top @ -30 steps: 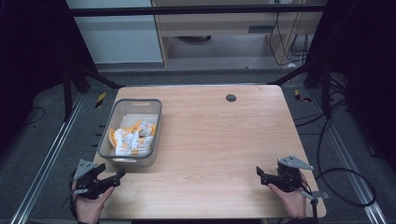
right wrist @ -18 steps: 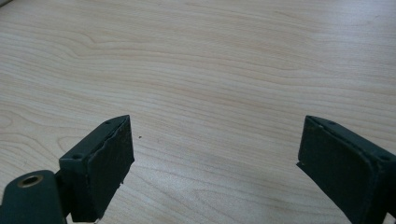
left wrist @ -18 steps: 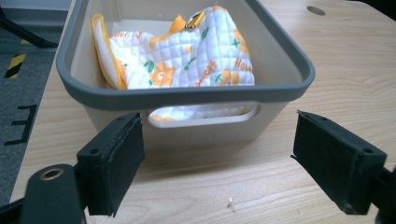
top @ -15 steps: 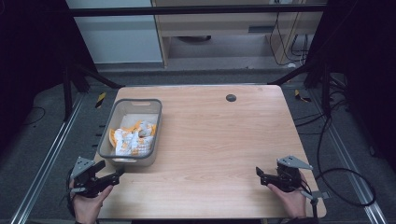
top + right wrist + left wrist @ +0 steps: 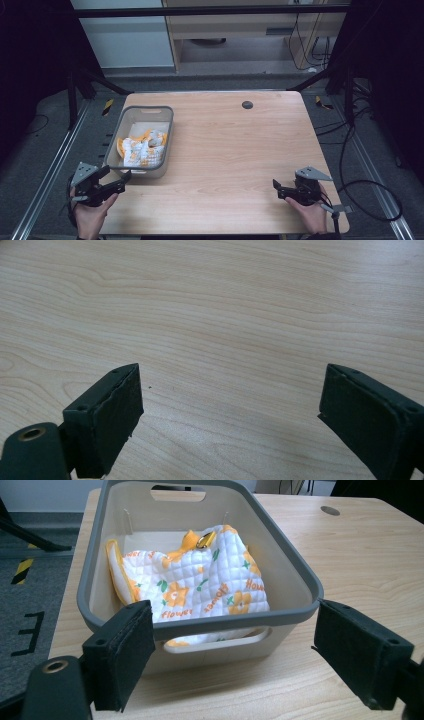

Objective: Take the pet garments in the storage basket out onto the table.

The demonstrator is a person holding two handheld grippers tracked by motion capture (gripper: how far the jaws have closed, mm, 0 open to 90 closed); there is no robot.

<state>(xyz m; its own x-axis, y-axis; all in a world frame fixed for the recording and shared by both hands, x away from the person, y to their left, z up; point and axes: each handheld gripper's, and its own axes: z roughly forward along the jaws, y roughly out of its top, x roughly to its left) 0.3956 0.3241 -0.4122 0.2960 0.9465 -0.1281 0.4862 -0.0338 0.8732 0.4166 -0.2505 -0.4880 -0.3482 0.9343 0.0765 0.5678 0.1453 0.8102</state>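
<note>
From the high view, a grey basket holding a quilted flowered cloth sits at the wooden bench's left side; a dark round hole lies near the far edge. The left tongs hover just before the basket; the right tongs rest near the front right corner

In the left gripper view, the left tongs are spread wide, facing the basket's near wall

In the right gripper view, the right tongs gape, released, over bare wood

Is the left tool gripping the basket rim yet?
No, the left tool is open, its jaws spread apart short of the grey basket holding the quilted cloth.
</note>
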